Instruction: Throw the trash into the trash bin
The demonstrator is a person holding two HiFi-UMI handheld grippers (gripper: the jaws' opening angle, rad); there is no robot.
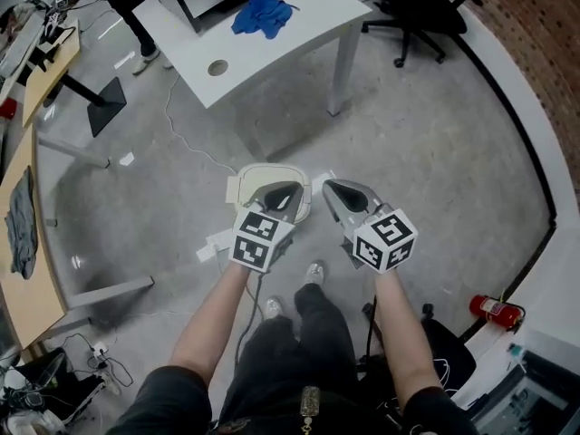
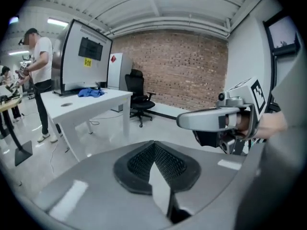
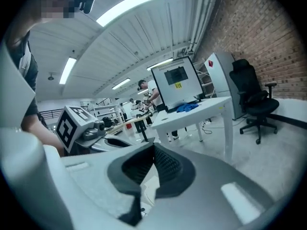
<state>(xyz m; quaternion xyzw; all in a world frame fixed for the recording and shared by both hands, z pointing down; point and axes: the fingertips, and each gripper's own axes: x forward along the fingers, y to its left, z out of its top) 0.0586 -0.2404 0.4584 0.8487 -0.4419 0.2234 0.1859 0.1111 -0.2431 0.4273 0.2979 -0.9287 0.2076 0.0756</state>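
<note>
In the head view both grippers are held side by side at arm's length, high above the floor. Below them a cream trash bin (image 1: pixel 263 172) with rounded corners stands on the floor, partly hidden by my left gripper (image 1: pixel 288 189). My right gripper (image 1: pixel 329 187) hangs just right of the bin. White paper scraps (image 1: pixel 216 241) lie on the floor at the bin's near left. In the left gripper view, the left gripper (image 2: pixel 154 145) has its dark pads together, and the right gripper (image 2: pixel 211 119) shows alongside. The right gripper (image 3: pixel 153 146) looks the same in its own view. I see nothing held in either.
A white table (image 1: pixel 299 39) with a blue cloth (image 1: pixel 263 14) stands beyond the bin, a black office chair (image 1: pixel 412 7) to its right. A wooden desk (image 1: pixel 23 279) runs along the left, and a red fire extinguisher (image 1: pixel 494 309) sits at the right wall. A person (image 2: pixel 41 75) stands by the table.
</note>
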